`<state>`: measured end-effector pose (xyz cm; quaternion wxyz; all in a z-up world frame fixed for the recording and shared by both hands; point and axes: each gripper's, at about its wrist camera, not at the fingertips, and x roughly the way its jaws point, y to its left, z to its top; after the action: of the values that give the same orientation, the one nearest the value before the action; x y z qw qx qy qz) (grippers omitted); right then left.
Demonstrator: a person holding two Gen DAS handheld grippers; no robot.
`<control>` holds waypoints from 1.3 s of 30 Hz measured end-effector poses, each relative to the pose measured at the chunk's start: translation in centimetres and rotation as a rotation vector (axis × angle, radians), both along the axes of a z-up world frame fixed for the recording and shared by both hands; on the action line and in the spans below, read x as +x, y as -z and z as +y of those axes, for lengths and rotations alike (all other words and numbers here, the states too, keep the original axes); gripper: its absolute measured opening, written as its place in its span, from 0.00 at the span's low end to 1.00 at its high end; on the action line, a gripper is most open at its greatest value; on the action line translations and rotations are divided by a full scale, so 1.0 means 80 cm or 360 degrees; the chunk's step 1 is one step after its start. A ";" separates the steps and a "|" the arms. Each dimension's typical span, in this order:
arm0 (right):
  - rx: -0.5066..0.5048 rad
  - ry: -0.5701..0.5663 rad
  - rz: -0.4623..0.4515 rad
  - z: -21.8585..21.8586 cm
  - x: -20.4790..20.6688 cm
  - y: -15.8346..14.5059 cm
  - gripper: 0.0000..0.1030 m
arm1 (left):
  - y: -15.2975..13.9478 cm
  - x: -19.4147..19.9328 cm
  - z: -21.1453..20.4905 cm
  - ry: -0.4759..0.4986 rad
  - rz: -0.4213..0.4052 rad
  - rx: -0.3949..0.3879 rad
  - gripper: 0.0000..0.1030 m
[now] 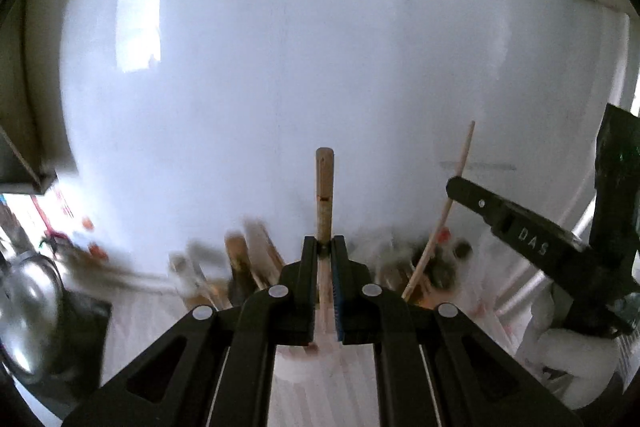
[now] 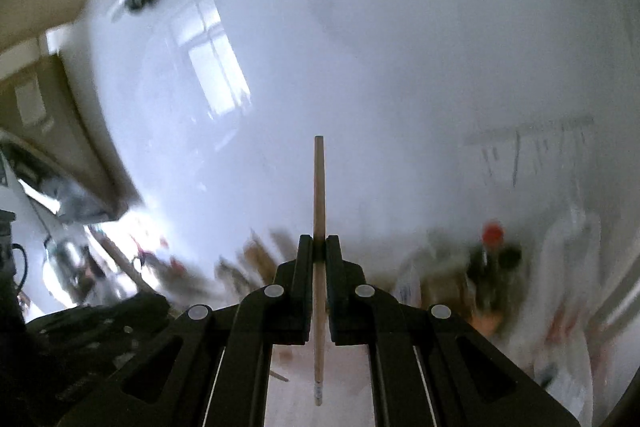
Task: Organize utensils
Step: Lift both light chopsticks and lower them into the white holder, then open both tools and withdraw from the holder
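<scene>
White glossy wall fills both views. We judge the sorting midway: our left tool (image 1: 324, 247) clamps a thick wooden handle (image 1: 324, 187), our right tool (image 2: 319, 243) pinches a thin wooden stick (image 2: 319, 187) (both upright, aloft), above blurred utensils (image 1: 248, 259) awaiting placement.

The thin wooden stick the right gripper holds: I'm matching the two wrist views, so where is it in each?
Left wrist: thin wooden stick at right, slanting, beside the right gripper.
Right wrist: upright at center, clamped in the right gripper.
Shared landmark: the window reflection on the white wall.
</scene>
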<state>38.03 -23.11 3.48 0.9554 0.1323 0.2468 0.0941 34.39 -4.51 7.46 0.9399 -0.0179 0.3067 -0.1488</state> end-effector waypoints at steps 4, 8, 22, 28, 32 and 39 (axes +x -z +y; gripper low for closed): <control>-0.0031 0.0007 -0.0028 0.015 0.052 -0.018 0.06 | 0.003 0.047 0.001 -0.0039 0.0038 0.0059 0.04; -0.0035 0.0007 0.0011 0.031 0.100 -0.001 0.06 | 0.029 0.096 0.000 -0.0074 0.0124 0.0104 0.04; -0.0025 -0.0006 0.0141 0.057 0.168 0.089 0.06 | 0.103 0.133 0.016 -0.0085 0.0334 0.0090 0.05; -0.0041 -0.0103 0.0298 0.063 0.162 0.115 0.09 | 0.100 0.124 0.030 -0.0193 0.0386 0.0063 0.42; -0.0061 -0.0077 0.0306 0.049 0.134 0.117 0.43 | 0.093 0.098 0.052 -0.0304 0.0278 0.0055 0.75; -0.0249 0.0064 0.0336 0.038 0.080 0.124 0.79 | 0.112 0.056 0.066 -0.0457 0.0148 0.0204 1.00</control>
<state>44.44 -20.03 -6.41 0.9332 0.0716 0.3498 0.0409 38.90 0.78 -1.52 0.9355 -0.0085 0.3531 0.0080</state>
